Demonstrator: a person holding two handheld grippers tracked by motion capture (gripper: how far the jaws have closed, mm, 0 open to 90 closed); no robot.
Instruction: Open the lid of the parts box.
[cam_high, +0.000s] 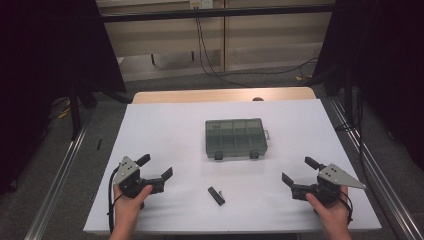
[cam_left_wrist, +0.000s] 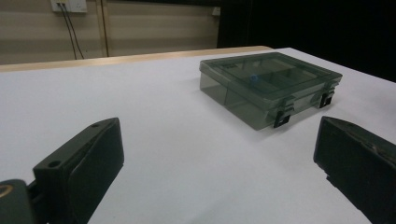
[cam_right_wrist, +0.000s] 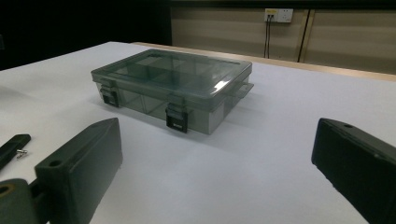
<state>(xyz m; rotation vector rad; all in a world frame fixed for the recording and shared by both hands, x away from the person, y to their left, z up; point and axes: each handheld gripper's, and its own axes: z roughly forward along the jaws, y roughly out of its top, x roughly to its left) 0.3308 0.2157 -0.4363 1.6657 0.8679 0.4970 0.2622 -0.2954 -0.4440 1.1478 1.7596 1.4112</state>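
Smoky grey plastic organizer box (cam_high: 235, 138) is sitting in the middle of the white table (cam_high: 165, 125), lid down and both black latches (cam_high: 218, 156) on its near edge looking snapped shut, so I'm guessing nothing has really been started yet. Through the lid you can make out the dividers, and the left gripper view is showing a small blue thing (cam_left_wrist: 253, 78) in one compartment, too tiny to say what.

Left gripper (cam_high: 156, 167) and right gripper (cam_high: 298, 169) are both hanging out near the front edge, well apart from the box on either side, each in the person's hand. Jaws on both are standing wide open with nothing between them but bare table.

So pretty much everything is still waiting to be done: getting over to the box, popping those latches, lifting the lid, whatever comes after.

Other stuff: a small black stick-like piece (cam_high: 216, 195) is lying on the table between the grippers, nearer the person than the box. It isn't really blocking anything, but I'd say it's sitting close enough to the reach path to get nudged. Cables (cam_high: 210, 55) are trailing on the floor behind the table.
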